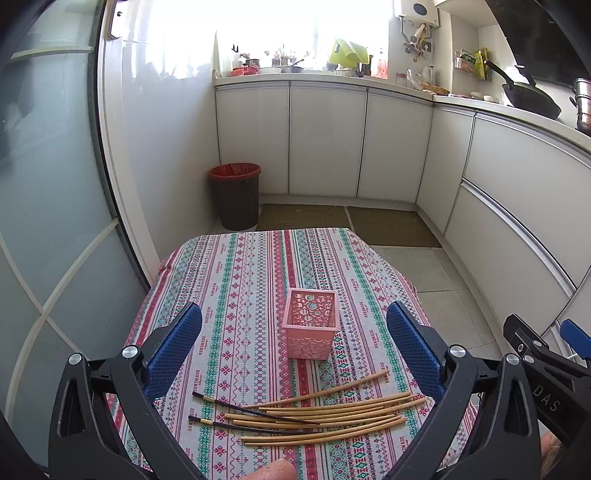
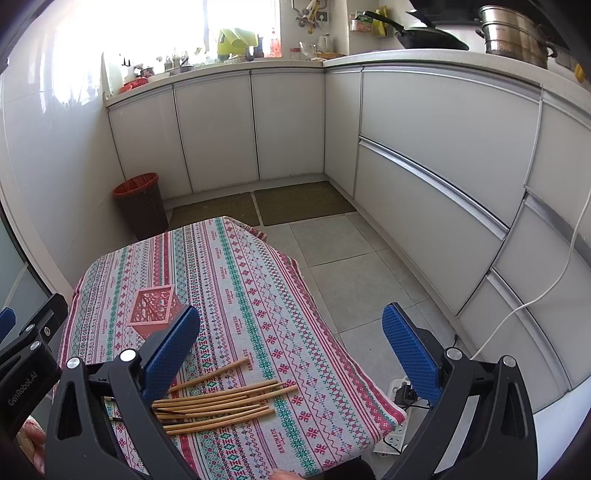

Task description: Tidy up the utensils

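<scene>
Kitchen corner, white cabinets (image 1: 325, 140), tiled floor, brown bin (image 1: 236, 195) by the wall. Small table under a striped cloth (image 1: 240, 280). Pink holder (image 1: 311, 325) stands upright mid-table, nothing visible inside. Chopsticks (image 1: 325, 413) lie loose in a rough row on the cloth at the near edge, apart from the holder; most bamboo, two dark ones crossing under them. Left gripper (image 1: 295, 354) hovers above the pile, jaws wide apart, nothing held. Right gripper (image 2: 291, 354) also spread wide, nothing held, over the table's right edge and floor, chopsticks below its left finger. Wok (image 2: 428, 37) and steel pot (image 2: 517, 33) on the counter.
</scene>
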Motion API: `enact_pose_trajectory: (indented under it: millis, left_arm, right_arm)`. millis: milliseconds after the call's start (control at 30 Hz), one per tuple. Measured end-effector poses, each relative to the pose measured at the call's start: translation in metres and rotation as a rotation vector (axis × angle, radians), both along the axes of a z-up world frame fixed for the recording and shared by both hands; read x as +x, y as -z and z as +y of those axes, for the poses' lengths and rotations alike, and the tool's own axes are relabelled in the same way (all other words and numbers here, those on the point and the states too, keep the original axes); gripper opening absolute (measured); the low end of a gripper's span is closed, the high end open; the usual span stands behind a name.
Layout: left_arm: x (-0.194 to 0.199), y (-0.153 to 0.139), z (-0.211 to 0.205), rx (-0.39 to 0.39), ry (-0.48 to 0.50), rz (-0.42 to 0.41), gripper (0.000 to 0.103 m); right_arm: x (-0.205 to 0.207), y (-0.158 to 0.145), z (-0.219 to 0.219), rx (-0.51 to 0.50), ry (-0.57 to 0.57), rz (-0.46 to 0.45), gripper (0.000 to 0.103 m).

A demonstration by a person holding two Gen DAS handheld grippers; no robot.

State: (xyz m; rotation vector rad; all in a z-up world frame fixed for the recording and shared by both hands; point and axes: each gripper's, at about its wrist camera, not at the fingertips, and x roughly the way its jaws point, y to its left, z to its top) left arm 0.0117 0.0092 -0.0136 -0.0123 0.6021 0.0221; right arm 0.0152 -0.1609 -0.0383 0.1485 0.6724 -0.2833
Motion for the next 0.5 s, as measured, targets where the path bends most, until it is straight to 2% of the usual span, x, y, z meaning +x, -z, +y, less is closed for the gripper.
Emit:
enact_pose_trajectory:
  millis: [233, 333, 433, 500]
  left_arm:
    - [0.003, 0.002, -0.001, 0.003, 0.010, 0.017, 0.096]
    - [0.009, 0.007, -0.002, -0.010, 0.050, 0.046, 0.096]
    - [0.019, 0.009, -0.005, -0.067, 0.150, 0.075, 0.096]
    - [0.029, 0.008, -0.007, -0.144, 0.239, 0.089, 0.096]
  right_arm:
    - [0.002, 0.003, 0.000, 0.000, 0.001, 0.015, 0.096]
    - [0.003, 0.005, -0.006, 0.028, 0.005, 0.021, 0.096]
    - [0.007, 0.009, -0.025, 0.156, 0.014, 0.027, 0.096]
    - [0.008, 0.015, -0.050, 0.305, 0.050, 0.021, 0.096]
